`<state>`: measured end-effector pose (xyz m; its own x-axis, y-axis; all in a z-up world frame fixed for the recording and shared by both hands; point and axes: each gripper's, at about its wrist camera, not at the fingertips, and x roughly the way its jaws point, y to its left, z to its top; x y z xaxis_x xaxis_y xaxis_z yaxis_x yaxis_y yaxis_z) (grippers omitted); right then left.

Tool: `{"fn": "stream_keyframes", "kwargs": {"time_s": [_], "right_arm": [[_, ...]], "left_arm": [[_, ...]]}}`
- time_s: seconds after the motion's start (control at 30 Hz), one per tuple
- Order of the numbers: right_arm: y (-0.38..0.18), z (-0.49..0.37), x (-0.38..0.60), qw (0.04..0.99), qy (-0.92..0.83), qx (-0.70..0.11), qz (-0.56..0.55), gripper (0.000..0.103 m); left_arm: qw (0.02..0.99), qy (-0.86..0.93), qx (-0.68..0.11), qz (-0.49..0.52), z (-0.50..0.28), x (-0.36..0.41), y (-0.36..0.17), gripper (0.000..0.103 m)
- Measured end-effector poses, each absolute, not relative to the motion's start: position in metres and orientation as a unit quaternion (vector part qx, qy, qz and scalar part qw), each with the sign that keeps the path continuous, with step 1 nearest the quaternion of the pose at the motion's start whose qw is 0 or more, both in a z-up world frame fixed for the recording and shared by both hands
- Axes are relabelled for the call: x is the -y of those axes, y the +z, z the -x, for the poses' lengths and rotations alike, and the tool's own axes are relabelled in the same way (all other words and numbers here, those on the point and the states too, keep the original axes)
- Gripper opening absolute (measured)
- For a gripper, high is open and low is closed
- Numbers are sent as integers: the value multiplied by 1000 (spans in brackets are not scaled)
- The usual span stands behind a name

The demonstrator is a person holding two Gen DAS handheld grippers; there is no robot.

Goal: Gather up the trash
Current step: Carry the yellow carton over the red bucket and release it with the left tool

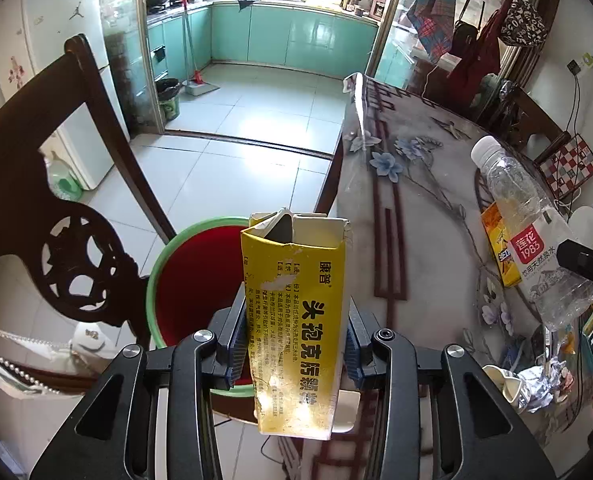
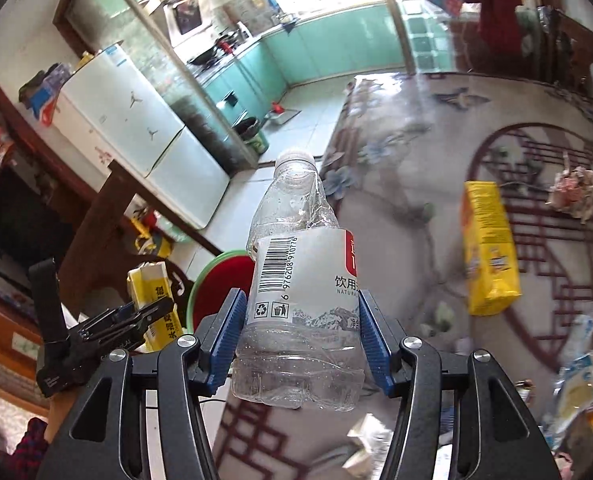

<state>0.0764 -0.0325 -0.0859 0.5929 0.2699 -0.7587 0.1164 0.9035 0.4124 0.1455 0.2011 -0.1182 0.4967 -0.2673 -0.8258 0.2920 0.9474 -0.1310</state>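
The bin (image 1: 200, 280), a red tub with a green rim, stands on the floor by the bench (image 1: 428, 216) edge. The left gripper (image 1: 296, 344) clamps a torn yellow carton (image 1: 296, 320) above it; the right gripper (image 2: 302, 336) pinches a thin clear bottle (image 2: 296, 280). Neither is dropped yet. Left on the glossy bench: a yellow box (image 2: 488, 248), crumpled paper (image 2: 574, 190), wrappers (image 2: 580, 384)
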Motion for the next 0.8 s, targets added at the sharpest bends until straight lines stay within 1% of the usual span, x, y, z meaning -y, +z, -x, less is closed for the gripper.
{"fn": "stream_keyframes", "kwargs": {"time_s": [0.2, 0.33, 0.47, 0.8], "right_arm": [[-115, -102, -7, 846, 73, -487, -205, 54], [-134, -115, -26, 833, 91, -506, -205, 54], [-149, -128, -44, 825, 101, -521, -195, 54], [-184, -158, -73, 805, 117, -548, -193, 55]], "left_arm": [[858, -144, -493, -5, -159, -229, -134, 38], [855, -134, -500, -20, -173, -236, -145, 38], [854, -123, -506, -12, -188, -240, -155, 38], [853, -93, -512, -39, -212, -239, -171, 38]]}}
